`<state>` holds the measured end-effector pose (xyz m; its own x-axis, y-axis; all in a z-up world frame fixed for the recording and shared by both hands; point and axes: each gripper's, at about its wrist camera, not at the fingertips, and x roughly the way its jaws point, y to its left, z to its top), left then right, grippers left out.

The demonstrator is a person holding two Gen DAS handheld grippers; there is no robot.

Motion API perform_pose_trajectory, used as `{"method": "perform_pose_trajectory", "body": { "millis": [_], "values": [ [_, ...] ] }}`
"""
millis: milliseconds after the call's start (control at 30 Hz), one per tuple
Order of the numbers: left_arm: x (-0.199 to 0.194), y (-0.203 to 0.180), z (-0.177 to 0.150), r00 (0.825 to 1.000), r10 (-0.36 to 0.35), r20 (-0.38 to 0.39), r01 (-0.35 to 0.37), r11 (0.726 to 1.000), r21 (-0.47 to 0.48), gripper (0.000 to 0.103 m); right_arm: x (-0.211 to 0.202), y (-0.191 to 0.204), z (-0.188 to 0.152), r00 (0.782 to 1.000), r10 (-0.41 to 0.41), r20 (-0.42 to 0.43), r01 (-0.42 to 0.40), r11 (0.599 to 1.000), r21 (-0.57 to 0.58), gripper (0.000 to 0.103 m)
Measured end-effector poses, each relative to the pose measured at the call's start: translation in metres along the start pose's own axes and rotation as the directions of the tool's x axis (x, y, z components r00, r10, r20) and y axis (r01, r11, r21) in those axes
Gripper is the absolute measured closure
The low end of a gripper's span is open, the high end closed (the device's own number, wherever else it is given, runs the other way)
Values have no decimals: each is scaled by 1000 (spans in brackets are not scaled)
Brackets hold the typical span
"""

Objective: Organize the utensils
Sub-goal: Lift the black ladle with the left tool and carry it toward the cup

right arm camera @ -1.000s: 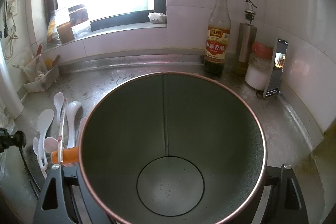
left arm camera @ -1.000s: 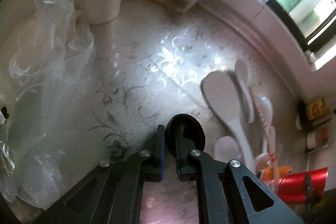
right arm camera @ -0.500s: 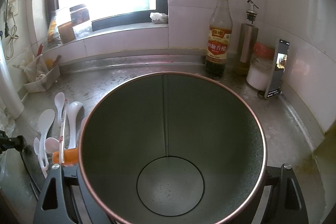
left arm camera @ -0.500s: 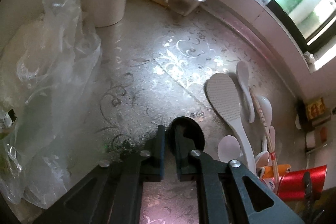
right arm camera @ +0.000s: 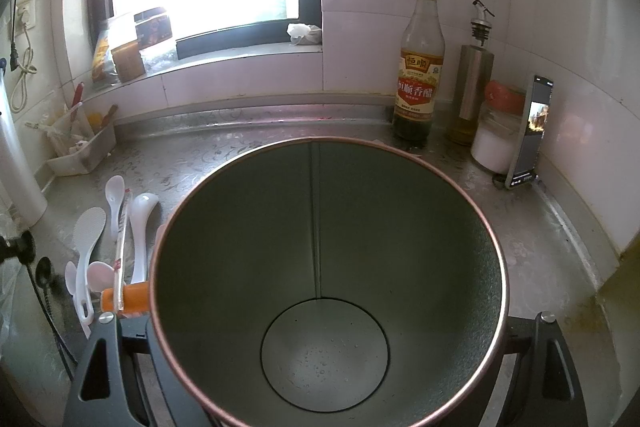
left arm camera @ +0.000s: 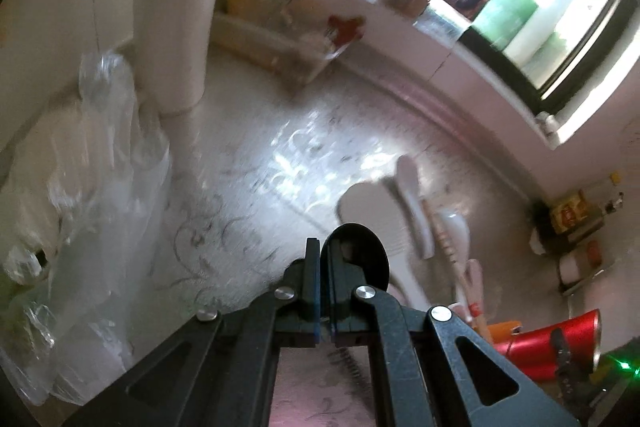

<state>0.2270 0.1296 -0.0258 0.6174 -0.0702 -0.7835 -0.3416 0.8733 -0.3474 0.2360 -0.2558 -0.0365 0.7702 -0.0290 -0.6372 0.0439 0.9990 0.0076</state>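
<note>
The left gripper [left arm camera: 325, 259] pinches a black spoon [left arm camera: 362, 253] above the counter [left arm camera: 248, 195]; the right gripper [right arm camera: 326, 323] clamps an empty can [right arm camera: 326, 227]; white spoons [right arm camera: 114, 223] lie beside the can.

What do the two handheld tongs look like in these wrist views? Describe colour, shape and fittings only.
Both are matte black plastic. The left tongs have angular arms with triangular cut-outs, round silver screws at the pivots, and flat fingers edged in blue. The right tongs show matching black arms, cut-outs and silver screws.
</note>
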Motion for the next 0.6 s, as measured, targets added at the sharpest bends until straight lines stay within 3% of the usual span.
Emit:
{"method": "perform_pose_trajectory", "body": {
  "millis": [200, 367, 600],
  "values": [
    [-30, -22, 13, 996, -33, 77, 29, 998, 49, 101, 0, 0, 0, 1000, 1, 0, -1, 1000, -1, 13],
    [-73, -48, 27, 980, -54, 191, 36, 994, 98, 101, 0, 3, 0, 1000, 0, -1, 0, 1000, -5, 13],
    [-122, -104, 44, 924, -101, 368, 22, 976, 215, 101, 0, 8, -1, 1000, 7, 0, -7, 1000, -19, 13]
  ]
}}
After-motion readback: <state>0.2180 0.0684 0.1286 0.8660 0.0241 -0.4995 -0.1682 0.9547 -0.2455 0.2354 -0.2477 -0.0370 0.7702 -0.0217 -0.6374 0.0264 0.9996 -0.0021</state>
